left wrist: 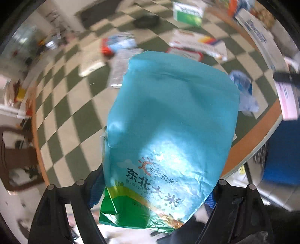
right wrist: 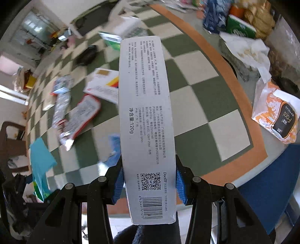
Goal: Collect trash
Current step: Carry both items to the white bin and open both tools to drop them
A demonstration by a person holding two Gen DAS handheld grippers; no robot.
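My left gripper [left wrist: 150, 187] is shut on a turquoise rice bag [left wrist: 168, 122] with green bottom print, held above the checkered table [left wrist: 71, 112]; the bag hides the fingertips. The same bag shows at the left of the right wrist view [right wrist: 40, 161]. My right gripper [right wrist: 149, 178] is shut on a long grey toothpaste box [right wrist: 144, 112] with barcode and QR code, its blue pads [right wrist: 118, 185] pressing the box's sides. Loose trash lies on the table: a red-edged wrapper [right wrist: 82, 114], a silver wrapper [right wrist: 61, 108], a white carton [right wrist: 103, 84] and crumpled blue plastic [left wrist: 243, 90].
An orange popcorn bag [right wrist: 277, 116], white tissue [right wrist: 245, 50], a green box [right wrist: 240, 26] and other packages crowd the table's right side. A black object [right wrist: 87, 54] and green-white box [left wrist: 187, 13] lie farther off. A brown chair [left wrist: 16, 159] stands left, a blue seat [right wrist: 271, 187] right.
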